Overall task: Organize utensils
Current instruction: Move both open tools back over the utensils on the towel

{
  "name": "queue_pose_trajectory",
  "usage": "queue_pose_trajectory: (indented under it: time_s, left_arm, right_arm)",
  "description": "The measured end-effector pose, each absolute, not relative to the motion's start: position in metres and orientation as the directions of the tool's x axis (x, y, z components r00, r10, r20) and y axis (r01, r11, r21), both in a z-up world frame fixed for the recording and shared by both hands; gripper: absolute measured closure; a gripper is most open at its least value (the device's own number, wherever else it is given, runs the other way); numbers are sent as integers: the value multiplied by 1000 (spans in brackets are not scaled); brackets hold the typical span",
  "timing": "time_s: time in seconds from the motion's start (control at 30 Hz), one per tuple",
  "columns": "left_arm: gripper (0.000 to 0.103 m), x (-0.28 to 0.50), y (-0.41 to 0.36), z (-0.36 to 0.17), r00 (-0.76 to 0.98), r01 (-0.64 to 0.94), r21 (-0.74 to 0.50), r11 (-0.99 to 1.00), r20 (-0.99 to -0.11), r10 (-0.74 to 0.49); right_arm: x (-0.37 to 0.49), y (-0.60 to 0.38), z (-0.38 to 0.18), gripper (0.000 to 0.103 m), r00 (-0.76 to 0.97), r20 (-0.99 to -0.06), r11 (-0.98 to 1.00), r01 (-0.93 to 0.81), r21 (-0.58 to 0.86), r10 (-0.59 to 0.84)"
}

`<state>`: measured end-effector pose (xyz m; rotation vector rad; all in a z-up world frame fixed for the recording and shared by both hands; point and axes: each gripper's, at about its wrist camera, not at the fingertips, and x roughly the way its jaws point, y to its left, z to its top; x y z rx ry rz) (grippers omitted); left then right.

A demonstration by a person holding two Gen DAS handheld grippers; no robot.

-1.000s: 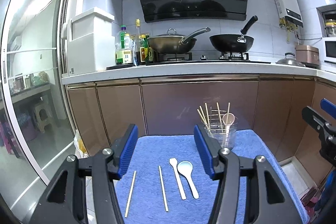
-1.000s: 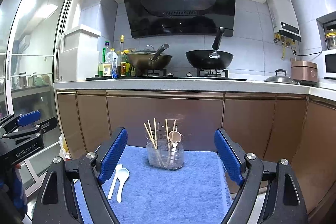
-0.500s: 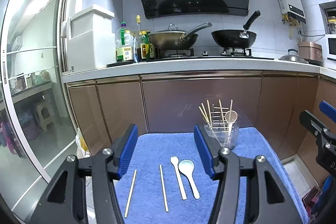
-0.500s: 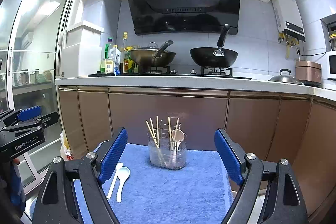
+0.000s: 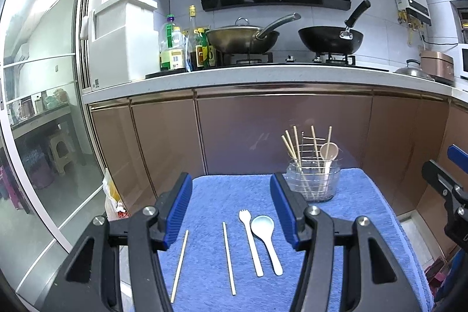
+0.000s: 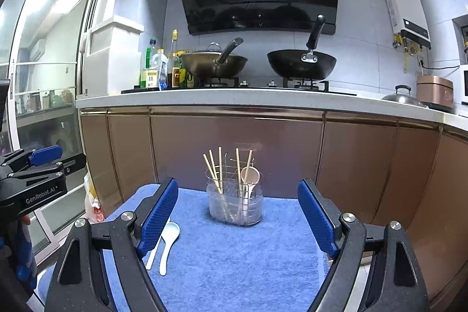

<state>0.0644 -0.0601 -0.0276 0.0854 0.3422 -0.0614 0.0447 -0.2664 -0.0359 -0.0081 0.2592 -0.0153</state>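
Blue-padded left gripper [image 5: 231, 209]: jaws apart, nothing between the pads, held above the near left part of the towel. Right gripper [image 6: 238, 217]: jaws wide apart, empty, above the near right part.

Blue towel [image 5: 359, 212]: covers a small table in front of the kitchen cabinets and carries all the utensils.

Two wooden chopsticks: one [image 5: 179, 266] by the near left edge, the other [image 5: 228, 257] just to its right, roughly parallel and apart, both lying flat.

White fork [image 5: 251, 242]: flat, tines toward the far edge, right of the second chopstick.

White spoon [image 5: 266, 241]: flat, bowl toward the far edge, just beside the fork on its right; whether they touch cannot be told.

Clear holder [image 6: 236, 206] with a wire insert: upright near the far right corner, well apart from the loose pieces. Inside stand several chopsticks [image 6: 213, 173] and a beige spoon [image 6: 249, 176], bowl up.

Beyond the table: brown cabinets [image 6: 234, 148], white counter [image 6: 204, 100], two woks [image 6: 213, 65] on the stove, bottles [image 5: 175, 48] to their left.
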Motion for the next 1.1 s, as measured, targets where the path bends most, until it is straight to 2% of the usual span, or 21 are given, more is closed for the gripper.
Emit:
queue_pose_trajectory:
  time_s: [0.37,0.57,0.73,0.9,1.0,1.1]
  left_arm:
    - [49,100,-41,-41,921,39,75,996,-390,-7]
    - [50,131,-19,-53,893,26,63,998,-450,5]
    - [50,179,13,-78,792,106,-53,993,-599,-117]
    - [50,232,27,-132,588,174,-214,961,-760,-276]
    - [50,254,25,-163,502,164,-245,956,-813,-295]
    - [51,273,19,-183,431,172,-255,952,-849,-305]
  right_arm:
    - [76,-254,-45,24,950,-311,1000,-27,-14,21]
    - [109,-237,-54,29,918,-383,993,-115,-3,105]
    - [152,-222,-75,40,848,-485,974,-219,53,217]
    - [198,-213,-113,52,760,-580,954,-274,122,293]
    - [225,-209,-137,60,695,-637,940,-299,167,334]
    - [250,-205,-162,64,624,-688,924,-320,208,370]
